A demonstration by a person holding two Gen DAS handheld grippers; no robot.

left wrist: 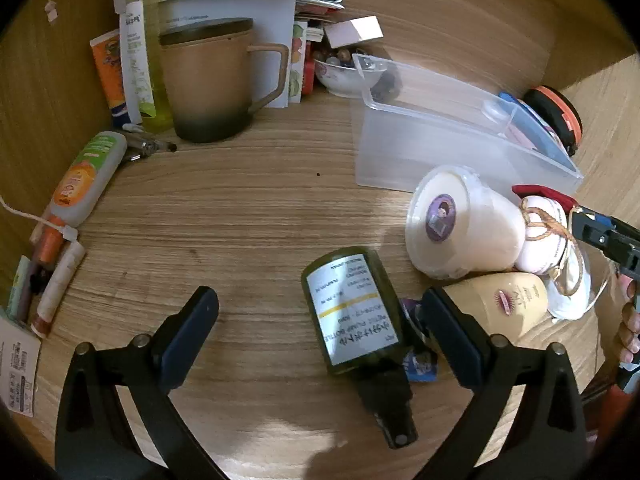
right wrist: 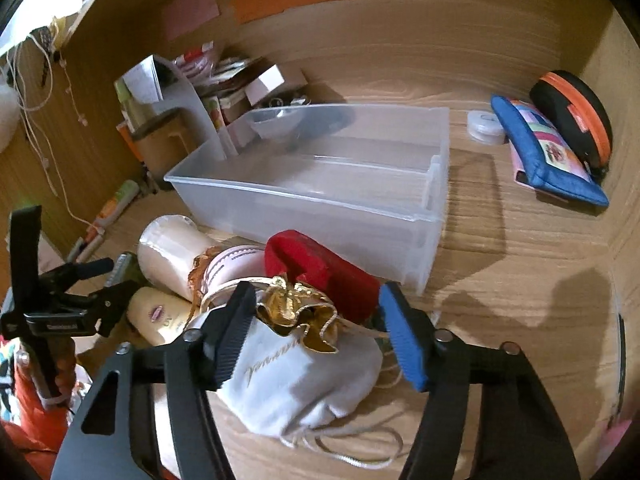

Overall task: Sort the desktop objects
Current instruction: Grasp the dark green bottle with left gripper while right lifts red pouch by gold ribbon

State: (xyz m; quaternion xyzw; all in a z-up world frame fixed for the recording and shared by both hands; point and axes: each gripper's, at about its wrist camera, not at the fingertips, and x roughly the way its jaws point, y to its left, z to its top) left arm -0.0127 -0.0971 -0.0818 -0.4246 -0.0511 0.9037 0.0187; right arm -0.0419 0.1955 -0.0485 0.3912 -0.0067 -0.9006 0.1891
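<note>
Between the wide-open fingers of our left hand-held gripper the green bottle lies on the surface, long axis along our reach, cap toward us; right hand-held gripper half-open astride the white pouch.

The left gripper has matte black arms with triangular cut-outs and round silver pivot pins, ending in dark navy, flat rectangular pads. The right gripper has the same black frame with cut-outs and silver pins; its one finger is black with a finely ribbed face, the other finger carries a bright blue ribbed pad. In the right wrist view, the other tool shows a black clamp-like mount with small white lettering and an orange-red part beneath it.
</note>
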